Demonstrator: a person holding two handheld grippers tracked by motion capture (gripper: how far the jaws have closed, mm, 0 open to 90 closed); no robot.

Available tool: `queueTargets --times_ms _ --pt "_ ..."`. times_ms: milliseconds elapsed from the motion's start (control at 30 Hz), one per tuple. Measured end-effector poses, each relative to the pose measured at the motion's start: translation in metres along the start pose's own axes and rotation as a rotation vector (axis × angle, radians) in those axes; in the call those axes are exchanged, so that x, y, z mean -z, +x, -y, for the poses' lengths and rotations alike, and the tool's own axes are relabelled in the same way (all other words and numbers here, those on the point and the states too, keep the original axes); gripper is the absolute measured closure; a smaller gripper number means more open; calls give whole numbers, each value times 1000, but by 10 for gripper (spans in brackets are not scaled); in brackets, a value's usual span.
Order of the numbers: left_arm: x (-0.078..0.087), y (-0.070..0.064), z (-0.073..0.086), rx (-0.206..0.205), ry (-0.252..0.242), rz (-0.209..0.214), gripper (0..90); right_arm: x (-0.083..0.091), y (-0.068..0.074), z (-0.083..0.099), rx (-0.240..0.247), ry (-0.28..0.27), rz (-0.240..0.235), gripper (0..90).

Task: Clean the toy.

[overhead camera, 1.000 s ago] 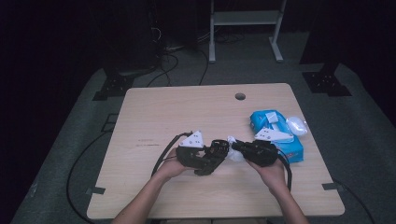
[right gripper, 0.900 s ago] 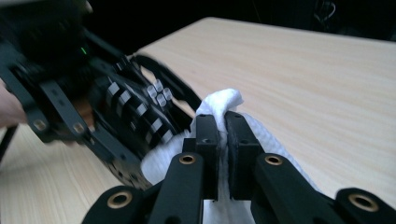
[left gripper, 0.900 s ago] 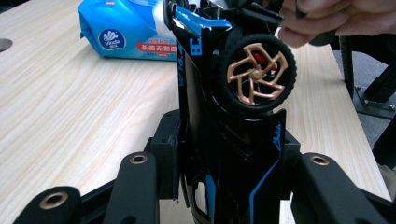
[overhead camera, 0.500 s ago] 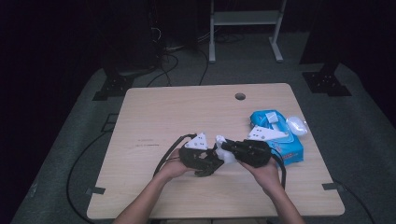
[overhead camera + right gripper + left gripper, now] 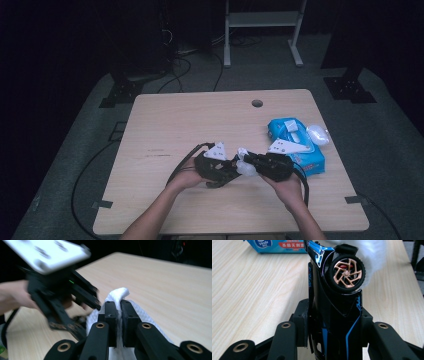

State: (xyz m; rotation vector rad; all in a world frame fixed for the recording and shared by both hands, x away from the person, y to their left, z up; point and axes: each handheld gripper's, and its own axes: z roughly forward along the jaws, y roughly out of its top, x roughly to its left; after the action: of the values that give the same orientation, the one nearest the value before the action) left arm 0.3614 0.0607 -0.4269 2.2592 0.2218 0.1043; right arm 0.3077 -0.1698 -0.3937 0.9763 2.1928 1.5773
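My left gripper [image 5: 334, 318] is shut on a black and blue toy car [image 5: 332, 305], which stands nose up between the jaws, its bronze-spoked wheel [image 5: 347, 272] facing the camera. My right gripper [image 5: 119, 312] is shut on a white wipe [image 5: 117, 293]. The wipe [image 5: 374, 255] lies against the far side of the wheel. In the high view the left gripper [image 5: 220, 170] and right gripper [image 5: 256, 164] meet tip to tip near the table's front middle, with the wipe [image 5: 243, 161] between them.
A blue pack of wet wipes [image 5: 295, 145] lies on the wooden table [image 5: 200, 120] to the right of the hands, with a white lump [image 5: 317, 134] beside it. A cable hole [image 5: 257, 103] is at the back. Cables trail from both grippers.
The right gripper has shifted slightly left with the wipe, closing on the car. The left hand has barely moved.
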Motion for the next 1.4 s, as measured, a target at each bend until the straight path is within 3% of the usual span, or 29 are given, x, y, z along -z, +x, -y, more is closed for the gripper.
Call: queueTargets --times_ms 100,167,333,500,667,800,867,1000,1400 --pt "-2 2 -1 20 3 13 568 -3 6 -2 9 -1 -15 842" --pt "-5 4 -2 27 30 25 567 -8 5 1 5 19 -20 842" --pt "-9 5 2 -5 105 1 565 -16 -3 13 -3 77 17 842" --pt "-13 5 8 -5 127 20 569 -20 -6 28 -47 106 17 842" --pt "-10 5 1 -6 116 25 594 -20 0 19 -66 54 -37 842" --pt "-9 7 3 0 112 27 596 -29 -5 29 -84 105 -26 842" --pt "-8 6 4 2 108 28 595 -31 -7 35 -103 107 -29 842" --pt "-6 5 7 13 101 25 581 -32 -6 37 -98 117 -36 844" --pt "22 7 25 100 25 37 531 -32 -4 36 -81 136 -31 844"
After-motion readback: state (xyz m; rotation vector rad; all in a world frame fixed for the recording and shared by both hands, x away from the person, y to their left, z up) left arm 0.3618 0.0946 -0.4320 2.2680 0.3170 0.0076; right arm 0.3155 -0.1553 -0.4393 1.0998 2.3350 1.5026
